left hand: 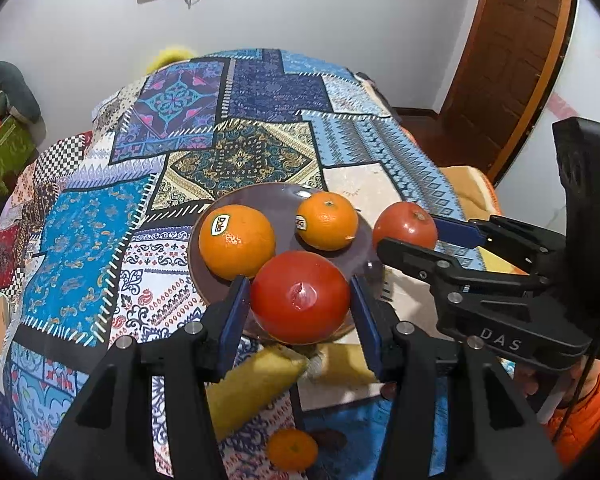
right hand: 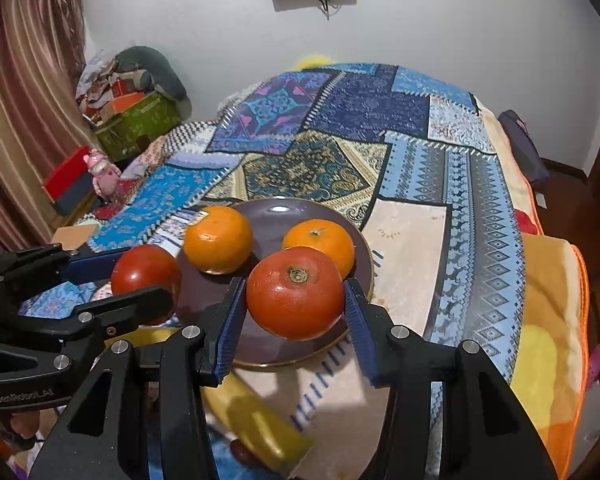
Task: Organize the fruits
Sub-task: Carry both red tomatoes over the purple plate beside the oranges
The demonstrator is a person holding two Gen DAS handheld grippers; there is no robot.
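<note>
Fruit's mostly on or over a glossy brown-purple plate [left hand: 356,264] sitting on a busy patchwork cloth [left hand: 80,224]. Two oranges [left hand: 237,242] [left hand: 327,221] lie on it, round with pebbly skin, and both have little stickers. Each gripper has a smooth, shiny red tomato pinched between its blue ribbed pads, held over the plate's near edge. The left gripper [left hand: 298,300] is closed onto one tomato [left hand: 300,297] with a split patch of skin facing the camera. The right gripper [right hand: 296,296] clamps the other tomato [right hand: 295,292], showing its dried green stem scar. Only the left view shows a third small orange [left hand: 293,449] down on the cloth near a yellow banana [left hand: 256,384]. The right view shows a striped curtain [right hand: 24,92] and pink toy [right hand: 102,172] off to the side.
</note>
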